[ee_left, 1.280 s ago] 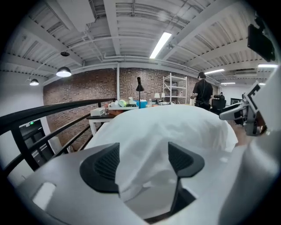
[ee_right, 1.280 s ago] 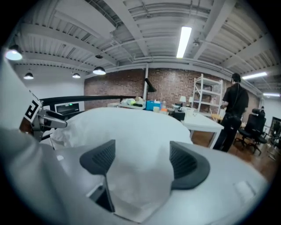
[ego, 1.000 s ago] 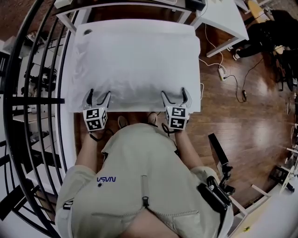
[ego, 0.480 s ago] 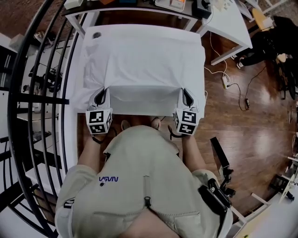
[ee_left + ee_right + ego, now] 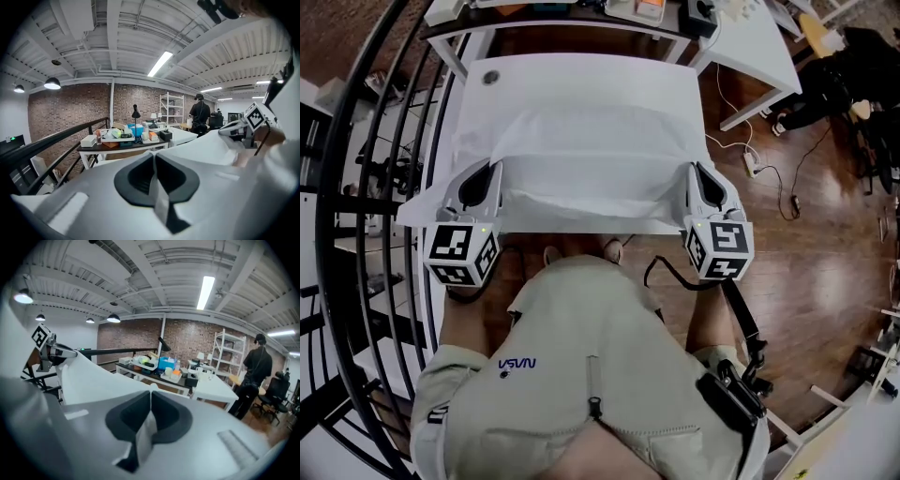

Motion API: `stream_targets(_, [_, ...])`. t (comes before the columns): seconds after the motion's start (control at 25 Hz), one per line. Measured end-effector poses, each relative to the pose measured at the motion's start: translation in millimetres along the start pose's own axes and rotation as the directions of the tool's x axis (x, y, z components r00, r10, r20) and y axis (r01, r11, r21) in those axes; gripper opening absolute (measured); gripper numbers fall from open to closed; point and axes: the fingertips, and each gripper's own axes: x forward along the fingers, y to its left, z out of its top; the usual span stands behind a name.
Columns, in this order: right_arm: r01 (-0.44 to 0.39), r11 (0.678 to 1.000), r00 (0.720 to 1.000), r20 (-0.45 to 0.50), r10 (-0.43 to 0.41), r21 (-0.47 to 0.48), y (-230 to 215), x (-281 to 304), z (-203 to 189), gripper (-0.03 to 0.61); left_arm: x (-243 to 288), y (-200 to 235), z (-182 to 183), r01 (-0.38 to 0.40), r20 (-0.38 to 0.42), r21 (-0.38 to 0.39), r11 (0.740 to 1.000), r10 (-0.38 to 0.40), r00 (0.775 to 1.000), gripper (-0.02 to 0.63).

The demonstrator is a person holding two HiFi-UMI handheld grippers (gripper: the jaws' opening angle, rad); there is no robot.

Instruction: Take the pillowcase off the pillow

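We hold the pillowcase (image 5: 591,202) by its lower-frame corners, left gripper (image 5: 476,184) and right gripper (image 5: 705,184) both clamped on fabric, pillow bulging inside at upper centre.

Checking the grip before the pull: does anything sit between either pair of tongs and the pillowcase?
Nothing visible does. The left tongs and the right tongs are each shut straight on the near edge of the pillowcase.

The white fabric pillowcase (image 5: 591,155) lies on the white rectangular table (image 5: 581,75). Its near edge hangs raised between the left gripper (image 5: 478,180) at its left corner and the right gripper (image 5: 705,183) at its right corner. A black metal railing (image 5: 325,187) runs left of the table, and a cluttered dark-topped desk (image 5: 553,17) stands behind it.
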Motion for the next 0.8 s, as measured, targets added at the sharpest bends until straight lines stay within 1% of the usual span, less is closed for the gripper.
stream_targets(0.04, [0.001,1.0,1.0,-0.013,-0.001,-0.006,-2.4,0.7,2.7,0.01,1.1,-0.2,3.4,0.007,-0.006,0.007,1.0,-0.007,1.0,0.008])
stream_targets(0.12, [0.013,1.0,1.0,-0.027,-0.013,-0.016,-6.3,11.2,5.1,0.011,12.2,5.6,3.7,-0.007,-0.008,0.021,1.0,0.007,1.0,0.008])
stream_targets(0.2, [0.04,0.999,0.999,-0.017,-0.041,-0.036,-12.1,33.0,7.7,0.011,34.4,16.9,1.2,-0.047,-0.005,0.015,0.999,0.048,0.999,0.008])
stream_targets(0.28, [0.079,0.994,0.997,0.017,-0.078,-0.076,-19.5,57.4,16.1,0.02,57.9,28.8,6.7,-0.099,0.008,0.002,0.995,0.099,0.995,0.008])
stream_targets(0.32, [0.094,0.991,0.995,0.044,-0.09,-0.095,-22.6,67.0,22.8,0.05,68.2,34.6,12.7,-0.126,0.017,-0.002,0.992,0.126,0.992,0.008])
stream_targets(0.36, [0.099,0.989,0.993,0.071,-0.092,-0.106,-24.7,73.0,29.9,0.098,78.1,40.1,18.9,-0.151,0.023,-0.001,0.988,0.151,0.988,0.008])
stream_targets(0.4, [0.097,0.989,0.991,0.1,-0.086,-0.108,-25.6,74.2,37.0,0.172,87.9,45.3,24.1,-0.172,0.024,0.004,0.985,0.172,0.985,0.008])
stream_targets(0.44, [0.094,0.99,0.988,0.132,-0.08,-0.101,-25.6,69.7,44.4,0.219,97.1,50.2,27.3,-0.188,0.019,0.012,0.982,0.188,0.982,0.008])
stream_targets(0.48, [0.099,0.991,0.982,0.172,-0.082,-0.089,-24.9,59.9,51.9,0.247,105.4,55.2,28.9,-0.2,0.011,0.021,0.98,0.2,0.98,0.008])
stream_targets(0.56, [0.116,0.991,0.965,0.246,-0.095,-0.073,-18.4,31.1,60.6,0.252,117.6,64.5,28.7,-0.213,-0.005,0.028,0.977,0.213,0.977,0.008])
stream_targets(0.6, [0.104,0.992,0.962,0.261,-0.082,-0.07,-8.6,16.5,59.1,0.252,121.7,68.3,27.7,-0.215,-0.012,0.023,0.976,0.215,0.977,0.008])
stream_targets(0.64, [0.062,0.996,0.966,0.255,-0.042,-0.069,7.3,4.0,53.9,0.252,125.1,71.0,26.4,-0.214,-0.018,0.016,0.977,0.215,0.977,0.008])
stream_targets(0.68, [-0.007,0.998,0.972,0.232,0.022,-0.066,28.4,-5.9,46.0,0.237,128.0,72.9,25.1,-0.213,-0.022,0.011,0.977,0.213,0.977,0.008])
stream_targets(0.76, [-0.158,0.985,0.975,0.148,0.166,-0.064,74.6,-16.0,24.2,0.172,133.0,75.0,23.2,-0.21,-0.026,0.009,0.978,0.21,0.977,0.008])
stream_targets(0.8, [-0.218,0.974,0.971,0.081,0.223,-0.067,94.5,-14.8,9.0,0.129,134.6,76.0,22.6,-0.21,-0.027,0.007,0.978,0.211,0.977,0.008])
